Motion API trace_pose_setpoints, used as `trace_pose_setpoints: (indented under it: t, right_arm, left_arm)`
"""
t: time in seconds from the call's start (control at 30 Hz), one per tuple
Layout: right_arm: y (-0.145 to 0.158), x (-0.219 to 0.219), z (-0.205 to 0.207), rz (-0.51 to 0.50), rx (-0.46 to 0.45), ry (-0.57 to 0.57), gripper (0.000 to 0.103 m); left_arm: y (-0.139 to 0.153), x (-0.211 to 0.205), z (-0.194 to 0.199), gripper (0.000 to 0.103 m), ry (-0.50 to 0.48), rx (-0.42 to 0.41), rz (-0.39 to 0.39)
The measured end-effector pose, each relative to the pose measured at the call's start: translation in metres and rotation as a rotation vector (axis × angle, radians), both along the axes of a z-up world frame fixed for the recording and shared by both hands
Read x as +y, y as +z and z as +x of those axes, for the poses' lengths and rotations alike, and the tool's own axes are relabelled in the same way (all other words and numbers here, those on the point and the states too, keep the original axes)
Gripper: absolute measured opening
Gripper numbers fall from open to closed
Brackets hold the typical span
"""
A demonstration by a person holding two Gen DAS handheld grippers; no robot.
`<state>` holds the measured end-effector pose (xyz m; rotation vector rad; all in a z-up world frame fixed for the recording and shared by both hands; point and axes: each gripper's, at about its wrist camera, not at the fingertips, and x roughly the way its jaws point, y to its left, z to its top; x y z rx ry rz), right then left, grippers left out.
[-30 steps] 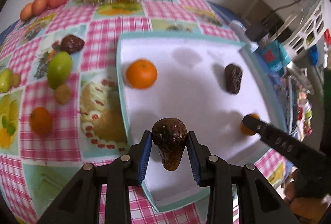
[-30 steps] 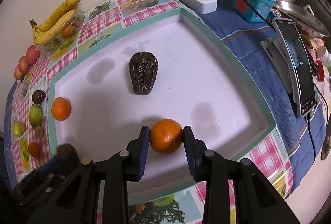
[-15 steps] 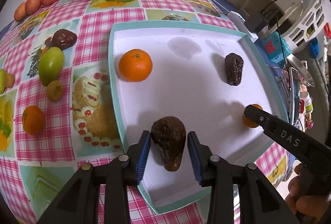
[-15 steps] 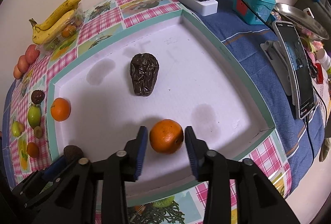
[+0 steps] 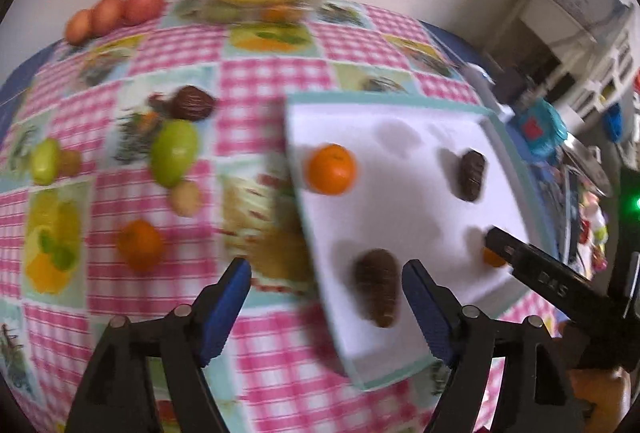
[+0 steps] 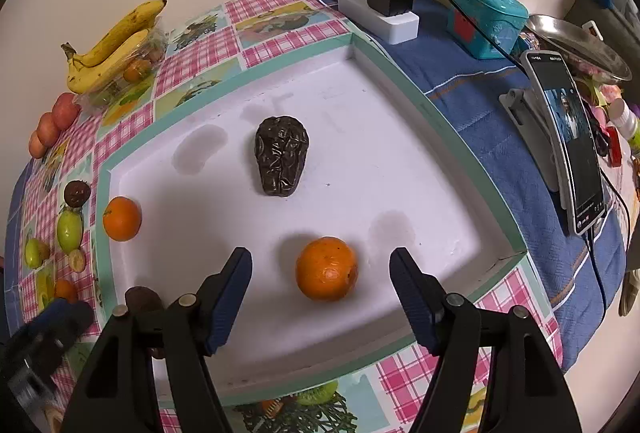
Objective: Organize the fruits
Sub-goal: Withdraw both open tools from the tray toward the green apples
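The worktop, under a pink checked cloth, carries the shallow white tray with teal rim, the collection point. Loose fruit waits on the cloth. Right tool: spread wide around the orange mandarin, not touching. Left tool: likewise spread wide, dark wrinkled avocado resting on the tray.

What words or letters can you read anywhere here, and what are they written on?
"DAS": white letters on the right gripper's black finger, seen from the left wrist camera.
Phone: small white text at the top and bottom of its screen, too tiny to read.
Tablecloth: fruit pictures only, no words readable.
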<state>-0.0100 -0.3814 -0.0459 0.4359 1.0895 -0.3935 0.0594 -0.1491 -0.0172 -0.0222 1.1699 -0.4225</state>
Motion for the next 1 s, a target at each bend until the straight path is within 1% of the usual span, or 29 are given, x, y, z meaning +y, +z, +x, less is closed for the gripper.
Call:
trace_pose_setpoints:
  t: [0.03,0.07,0.1,0.13,0.17,0.2,0.23,0.33,0.47,0.6,0.77,0.87,1.0]
  right_arm:
    - [0.000,0.001,0.000,-0.001,-0.005,0.002,0.073]
    - [0.001,0.001,0.000,-0.002,-0.009,0.005,0.074]
    - [0.001,0.002,0.000,-0.003,-0.011,0.007,0.080]
    - [0.001,0.003,0.001,-0.004,-0.011,0.009,0.096]
    - [0.000,0.004,0.002,-0.006,-0.013,0.011,0.099]
    - [0.001,0.005,0.002,-0.008,-0.013,0.013,0.099]
    - [0.001,0.006,0.002,-0.011,-0.014,0.016,0.099]
    - [0.001,0.009,0.003,-0.021,-0.013,0.021,0.099]
    - [0.001,0.015,0.006,-0.043,-0.011,0.032,0.099]
    - [0.001,0.022,0.008,-0.044,-0.015,0.042,0.099]
    - [0.006,0.040,0.016,-0.046,-0.030,0.088,0.099]
    - [0.011,0.056,0.021,-0.049,-0.052,0.121,0.099]
    - [0.019,0.081,0.028,-0.061,-0.079,0.161,0.099]
  left_arm:
    - [0.000,0.008,0.003,0.083,0.025,-0.001,0.011]
    - [-0.001,0.019,0.007,0.087,0.064,-0.003,0.025]
    - [-0.001,0.027,0.011,0.092,0.090,-0.004,0.035]
    - [-0.002,0.041,0.016,0.095,0.138,-0.006,0.058]
    - [-0.003,0.049,0.017,0.099,0.166,-0.008,0.070]
    - [-0.004,0.059,0.020,0.102,0.208,-0.008,0.083]
    - [-0.004,0.073,0.024,0.102,0.254,-0.005,0.088]
    - [-0.005,0.110,0.031,0.103,0.368,-0.001,0.072]
    - [-0.002,0.141,0.036,0.103,0.466,-0.023,0.094]
    - [0.004,0.166,0.039,0.103,0.530,-0.043,0.113]
    - [0.013,0.196,0.039,0.103,0.595,-0.077,0.125]
    - [0.016,0.209,0.039,0.103,0.620,-0.089,0.129]
    - [0.019,0.223,0.039,0.103,0.643,-0.090,0.115]
